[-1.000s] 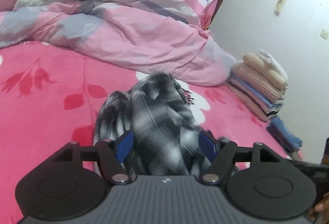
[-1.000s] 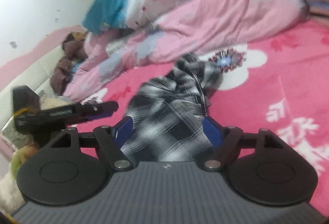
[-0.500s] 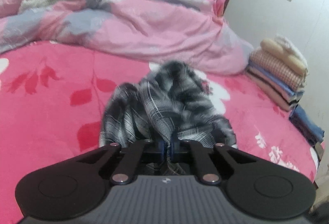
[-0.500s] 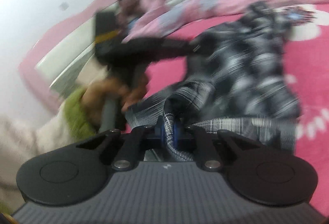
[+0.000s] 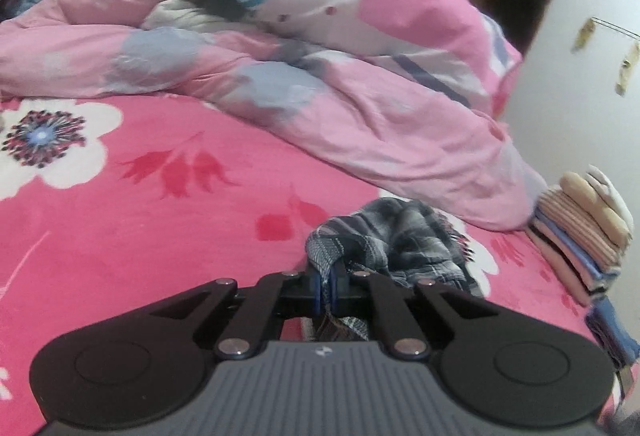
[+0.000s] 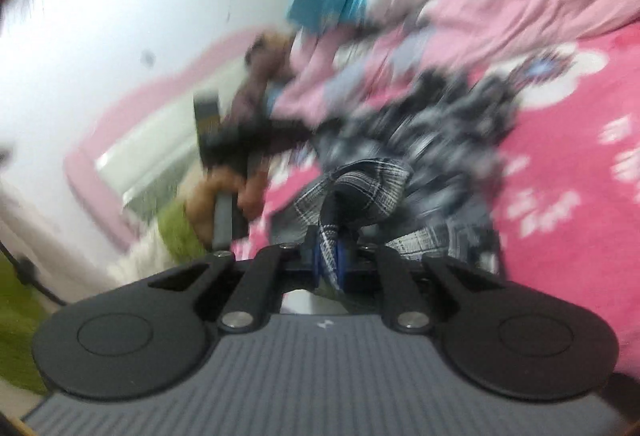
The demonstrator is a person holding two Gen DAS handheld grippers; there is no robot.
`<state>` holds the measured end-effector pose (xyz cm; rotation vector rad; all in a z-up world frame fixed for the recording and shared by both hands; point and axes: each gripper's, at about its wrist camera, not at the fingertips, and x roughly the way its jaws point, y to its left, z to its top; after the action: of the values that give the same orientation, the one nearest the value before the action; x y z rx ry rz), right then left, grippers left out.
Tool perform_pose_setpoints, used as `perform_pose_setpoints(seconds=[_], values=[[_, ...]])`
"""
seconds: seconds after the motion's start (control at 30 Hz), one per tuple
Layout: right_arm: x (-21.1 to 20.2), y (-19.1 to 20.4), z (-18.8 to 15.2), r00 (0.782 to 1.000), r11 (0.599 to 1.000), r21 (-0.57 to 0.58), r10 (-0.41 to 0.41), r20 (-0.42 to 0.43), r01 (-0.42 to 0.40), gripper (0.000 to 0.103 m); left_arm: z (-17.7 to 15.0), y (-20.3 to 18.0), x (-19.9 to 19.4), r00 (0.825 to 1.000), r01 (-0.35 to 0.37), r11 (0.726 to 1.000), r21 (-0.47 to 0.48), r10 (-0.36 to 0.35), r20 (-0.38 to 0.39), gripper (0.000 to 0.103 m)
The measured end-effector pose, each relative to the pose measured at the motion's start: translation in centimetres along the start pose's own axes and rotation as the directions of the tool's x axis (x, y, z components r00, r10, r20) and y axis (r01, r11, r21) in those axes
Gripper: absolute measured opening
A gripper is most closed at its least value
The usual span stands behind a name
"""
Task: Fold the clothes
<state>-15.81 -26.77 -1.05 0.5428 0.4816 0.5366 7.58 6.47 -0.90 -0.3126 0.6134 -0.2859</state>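
Shirt: checked black and white shirt (image 5: 404, 240) lies bunched on the pink bed (image 5: 140, 244).
Room: bare bed on the left; pink quilt (image 5: 360, 96) behind; folded pile (image 5: 580, 236) at the right edge.
Left gripper (image 5: 329, 282): fingers clamped on the shirt, tipped down.
Right gripper (image 6: 329, 260): fingers clamped on the shirt.

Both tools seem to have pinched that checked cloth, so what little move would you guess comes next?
Probably draw the two grippers apart to stretch it flat: the left gripper and right gripper each pinch the crumpled black-and-white checked garment, bunched on the pink flowered bedsheet.
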Motion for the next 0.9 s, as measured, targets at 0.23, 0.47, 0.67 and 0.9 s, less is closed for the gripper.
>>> perform_pose_setpoints(seconds=[0.23, 0.47, 0.67, 0.9], values=[[-6.0, -4.1, 0.9, 0.971, 0.987, 0.112, -0.135, 0.196, 0.115, 0.006, 0.3, 2.4, -0.3, 0.998, -0.047, 0.996, -0.071, 0.050, 0.033, 0.005], [-6.1, -7.8, 0.2, 0.908, 0.886, 0.262, -0.413, 0.074, 0.382, 0.026, 0.4, 3.2, 0.0, 0.996, -0.093, 0.994, -0.050, 0.092, -0.016, 0.033], [-6.7, -7.3, 2.4, 0.886, 0.891, 0.262, -0.424, 0.189, 0.371, 0.043, 0.5, 2.7, -1.9, 0.994, -0.080, 0.996, -0.029, 0.082, 0.067, 0.050], [6.4, -8.4, 5.8, 0.963, 0.936, 0.236, -0.269, 0.004, 0.261, 0.056, -0.7, -1.0, 0.2, 0.988, 0.132, 0.991, 0.006, -0.131, -0.087, 0.059]])
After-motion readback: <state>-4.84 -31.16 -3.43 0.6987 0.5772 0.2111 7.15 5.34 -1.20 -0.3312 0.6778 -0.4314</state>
